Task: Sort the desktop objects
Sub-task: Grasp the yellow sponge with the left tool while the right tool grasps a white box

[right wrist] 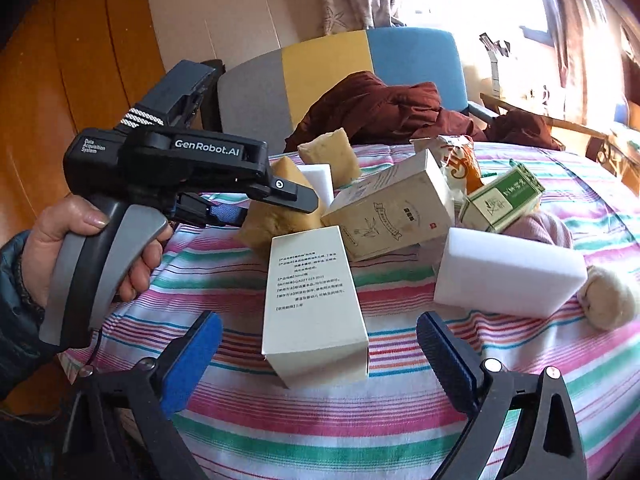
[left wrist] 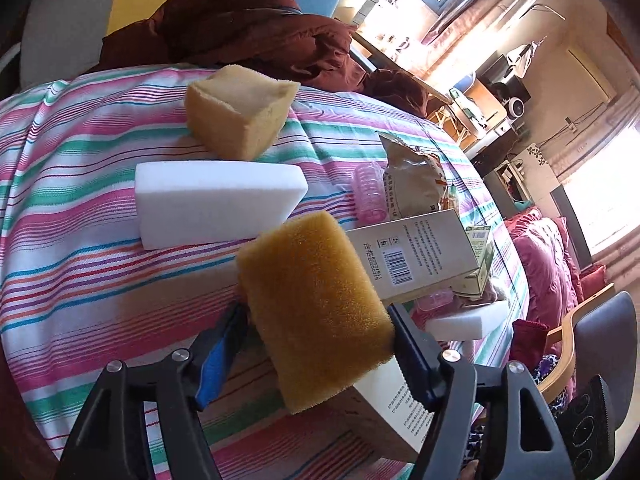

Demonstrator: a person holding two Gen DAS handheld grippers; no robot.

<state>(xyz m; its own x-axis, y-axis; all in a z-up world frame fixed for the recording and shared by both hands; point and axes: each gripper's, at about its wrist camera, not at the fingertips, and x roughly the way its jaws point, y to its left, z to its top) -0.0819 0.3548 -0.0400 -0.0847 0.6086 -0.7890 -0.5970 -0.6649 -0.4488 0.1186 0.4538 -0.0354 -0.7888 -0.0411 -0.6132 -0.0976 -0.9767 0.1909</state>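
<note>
My left gripper point(left wrist: 316, 340) is shut on a brown-yellow sponge point(left wrist: 316, 304), squeezed between its blue pads just over the striped tablecloth point(left wrist: 80, 264). Beyond it lie a white foam block point(left wrist: 216, 200) and a pale yellow sponge point(left wrist: 240, 112). The right wrist view shows that same left gripper point(right wrist: 260, 200) held by a hand point(right wrist: 80, 224), with the sponge point(right wrist: 276, 220) in it. My right gripper point(right wrist: 318, 334) is open, its fingers on either side of a white printed box point(right wrist: 316, 304) lying on the cloth, not touching it.
A beige box point(right wrist: 392, 216), a green box point(right wrist: 504, 200), a snack bag point(right wrist: 460, 160), a second white foam block point(right wrist: 508, 276) and a fluffy cream ball point(right wrist: 612, 296) crowd the table's right half. A dark red garment point(right wrist: 384, 112) lies over a chair point(right wrist: 320, 64) behind.
</note>
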